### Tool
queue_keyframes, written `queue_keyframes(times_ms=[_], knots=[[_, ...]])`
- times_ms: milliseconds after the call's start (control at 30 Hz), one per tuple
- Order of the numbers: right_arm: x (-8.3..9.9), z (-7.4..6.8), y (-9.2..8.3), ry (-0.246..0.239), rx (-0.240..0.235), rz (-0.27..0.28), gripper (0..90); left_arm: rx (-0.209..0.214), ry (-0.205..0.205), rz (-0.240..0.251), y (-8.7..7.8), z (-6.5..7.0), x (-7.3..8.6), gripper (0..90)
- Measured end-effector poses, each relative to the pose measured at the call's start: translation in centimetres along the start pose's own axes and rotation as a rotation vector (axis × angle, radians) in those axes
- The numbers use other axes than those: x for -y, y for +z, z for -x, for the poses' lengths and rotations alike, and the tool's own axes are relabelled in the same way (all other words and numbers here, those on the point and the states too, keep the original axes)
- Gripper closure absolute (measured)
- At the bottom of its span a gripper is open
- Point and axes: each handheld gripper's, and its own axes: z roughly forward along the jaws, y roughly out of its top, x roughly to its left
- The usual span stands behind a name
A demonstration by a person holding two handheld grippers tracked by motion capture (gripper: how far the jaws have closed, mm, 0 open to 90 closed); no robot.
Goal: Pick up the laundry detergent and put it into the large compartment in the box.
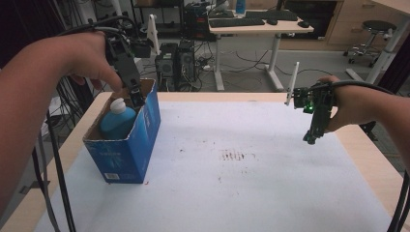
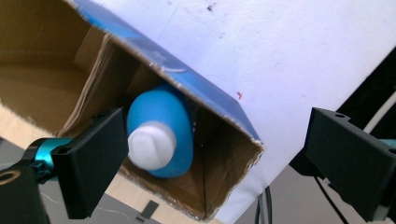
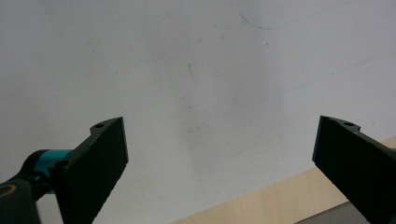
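White-covered table [image 1: 251, 183], blue bottle [image 1: 117, 121] inside open carton [image 1: 126, 150], left claw [image 1: 137, 99] wide above, right claw [image 1: 312, 137] wide apart.

Blue plastic bottle w/ white cap [image 1: 117, 117] is seen standing inside an open-topped blue cardboard box [image 1: 126, 150], cap up, body approx. upright, slightly tilted. Bottle is rounded, glossy; in the left gripper view the bottle [image 2: 163, 133] is seen from above, tucked into the box corner, against the brown inner walls. Box [image 2: 196, 84] has a blue printed outside w/ a label low on one face, ragged top edges; it's placed on the white sheet at the table's left side.
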Motion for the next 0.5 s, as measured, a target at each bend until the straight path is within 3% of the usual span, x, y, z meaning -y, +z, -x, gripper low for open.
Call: queue_keyframes(times_ms=[100, 300, 400, 500], knots=[[0.1, 0.0, 0.0, -0.01, -0.002, 0.002, 2.4, 0.027, 0.065, 0.016, 0.2, 0.7, -0.7, 2.1], [0.0, -0.2, -0.1, -0.011, -0.003, -0.002, 2.4, 0.056, 0.143, 0.016, 0.6, 1.7, -2.1, 1.6], [-0.1, -0.4, -0.3, -0.02, -0.003, -0.001, 2.4, 0.062, 0.206, 0.004, 1.0, 2.5, -2.9, 1.6], [-0.2, -0.6, -0.5, -0.017, 0.004, -0.003, 2.4, 0.095, 0.243, -0.013, 1.5, 3.1, -3.8, 1.6]])
